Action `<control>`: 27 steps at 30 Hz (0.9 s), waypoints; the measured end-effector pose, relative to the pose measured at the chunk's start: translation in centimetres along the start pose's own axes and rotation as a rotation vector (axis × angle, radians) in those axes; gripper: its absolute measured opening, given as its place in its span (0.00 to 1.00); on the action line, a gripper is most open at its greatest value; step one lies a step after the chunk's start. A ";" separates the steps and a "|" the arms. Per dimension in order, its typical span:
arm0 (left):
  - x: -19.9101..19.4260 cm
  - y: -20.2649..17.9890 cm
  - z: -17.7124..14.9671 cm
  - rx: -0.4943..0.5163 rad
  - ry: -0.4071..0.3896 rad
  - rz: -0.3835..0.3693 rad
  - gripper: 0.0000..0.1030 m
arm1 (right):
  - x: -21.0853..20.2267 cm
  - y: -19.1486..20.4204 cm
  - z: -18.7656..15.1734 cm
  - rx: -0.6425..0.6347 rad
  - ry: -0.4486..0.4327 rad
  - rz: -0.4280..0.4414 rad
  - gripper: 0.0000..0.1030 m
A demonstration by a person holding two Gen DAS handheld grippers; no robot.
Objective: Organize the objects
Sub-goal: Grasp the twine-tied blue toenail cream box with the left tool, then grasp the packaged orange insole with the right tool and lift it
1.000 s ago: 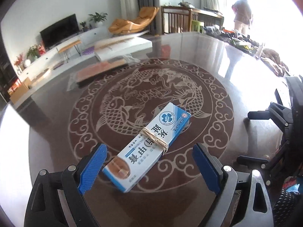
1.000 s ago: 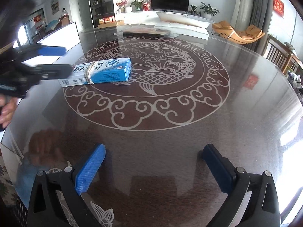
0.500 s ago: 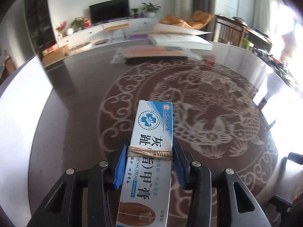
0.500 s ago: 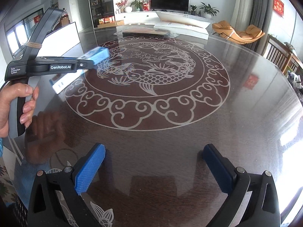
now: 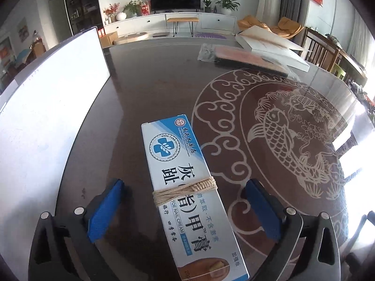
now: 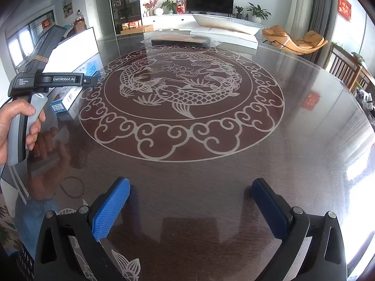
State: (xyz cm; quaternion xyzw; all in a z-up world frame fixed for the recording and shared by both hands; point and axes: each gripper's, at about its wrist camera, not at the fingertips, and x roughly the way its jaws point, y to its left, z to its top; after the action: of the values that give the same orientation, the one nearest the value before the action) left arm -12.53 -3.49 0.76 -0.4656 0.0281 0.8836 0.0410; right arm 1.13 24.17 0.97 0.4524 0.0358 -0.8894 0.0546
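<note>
a: dark glossy table (image 5: 145, 98), round, pale carp-and-cloud pattern inlaid at centre. what's on it?

b: blue-and-white toe nail cream box (image 5: 187, 187), long carton, beige string (image 5: 185, 188) wound round its middle. lies flat on the table, just outside the cloud border on the left-hand side.

a: left gripper (image 5: 185, 208)?

b: jaws opening, spread wide. box sits between the blue pads (image 5: 104, 210), clear gap on both sides, neither pad touching. released, not gripped.

a: confirmed from the other camera?

b: partly. right wrist view shows the left gripper (image 6: 88, 80) side-on, a hand (image 6: 14, 126) wrapped round its grey handle, fingers on the trigger. box (image 6: 70, 91) shows under and behind the gripper body, mostly hidden, near the table's left edge.

a: right gripper (image 6: 189, 207)?

b: wide apart, nothing between the pads, only bare table (image 6: 211, 175) beneath. hangs over the near side, well apart from the box.

a: other items?

b: far edge: a flat dark package in clear wrap (image 5: 248, 58), a white flat box (image 5: 269, 46) beside it. white board (image 5: 46, 107) along the table's left side.
</note>
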 end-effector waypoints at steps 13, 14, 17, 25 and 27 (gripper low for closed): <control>-0.1 -0.2 -0.2 0.004 -0.016 -0.010 1.00 | 0.0 0.0 0.0 0.001 0.001 0.002 1.00; -0.1 -0.1 -0.2 0.005 -0.016 -0.010 1.00 | 0.0 0.0 0.0 0.001 0.001 0.002 1.00; -0.1 -0.1 -0.2 0.005 -0.016 -0.010 1.00 | 0.0 0.0 0.0 0.001 0.001 0.002 1.00; -0.1 -0.2 -0.2 0.004 -0.016 -0.010 1.00 | 1.8 -1.2 8.6 -0.210 -0.001 0.113 1.00; -0.1 -0.2 -0.2 0.004 -0.016 -0.011 1.00 | 3.5 -2.0 13.0 -0.239 0.001 0.111 1.00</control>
State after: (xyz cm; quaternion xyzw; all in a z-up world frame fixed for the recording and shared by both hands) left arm -12.28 -3.32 0.77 -0.4586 0.0273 0.8870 0.0470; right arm -11.55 24.48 5.81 0.4443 0.1166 -0.8742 0.1574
